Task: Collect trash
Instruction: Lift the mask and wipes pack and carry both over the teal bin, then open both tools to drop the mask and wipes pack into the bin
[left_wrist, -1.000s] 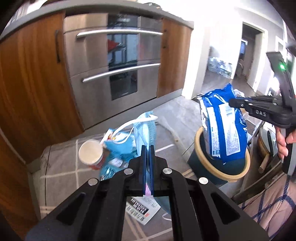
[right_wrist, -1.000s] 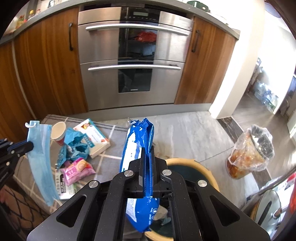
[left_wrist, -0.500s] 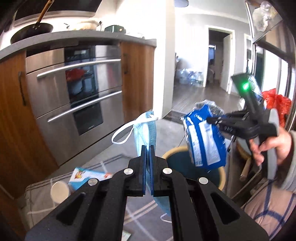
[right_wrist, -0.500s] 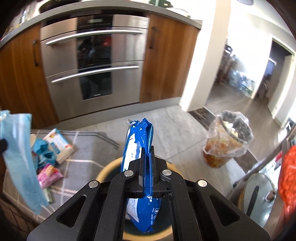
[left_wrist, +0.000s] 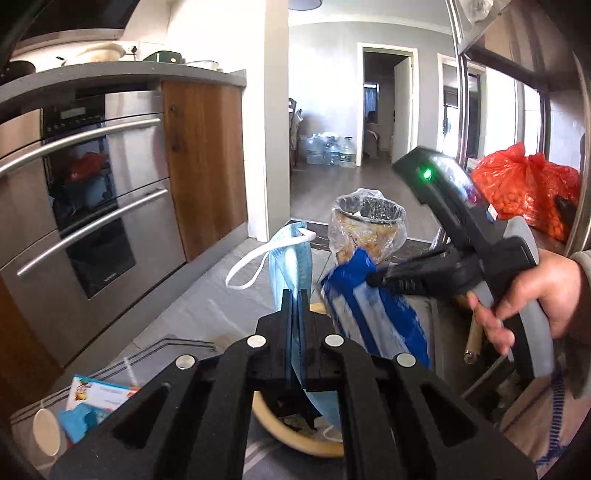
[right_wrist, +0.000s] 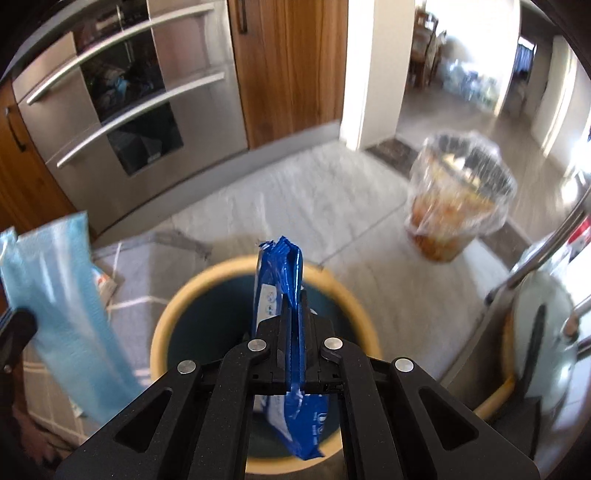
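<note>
My left gripper (left_wrist: 294, 295) is shut on a light blue face mask (left_wrist: 290, 258) with white ear loops, hanging over the bin's rim (left_wrist: 291, 439). The mask also shows at the left of the right wrist view (right_wrist: 62, 302). My right gripper (right_wrist: 294, 299) is shut on a blue snack bag (right_wrist: 280, 273), held above the open mouth of the round dark bin with a tan rim (right_wrist: 166, 317). In the left wrist view the right gripper (left_wrist: 373, 280) holds the blue bag (left_wrist: 373, 317) just right of the mask.
A paper cup (left_wrist: 46, 432) and wrappers (left_wrist: 99, 395) lie on the grey checked mat at lower left. A plastic-lined pail of food waste (right_wrist: 458, 206) stands on the floor to the right. The steel oven front (left_wrist: 92, 206) is left, a red bag (left_wrist: 524, 188) right.
Both grippers have moved right and over the bin. The blue bag now hangs above the bin's mouth and the mask has come close beside it. Both stay shut.
</note>
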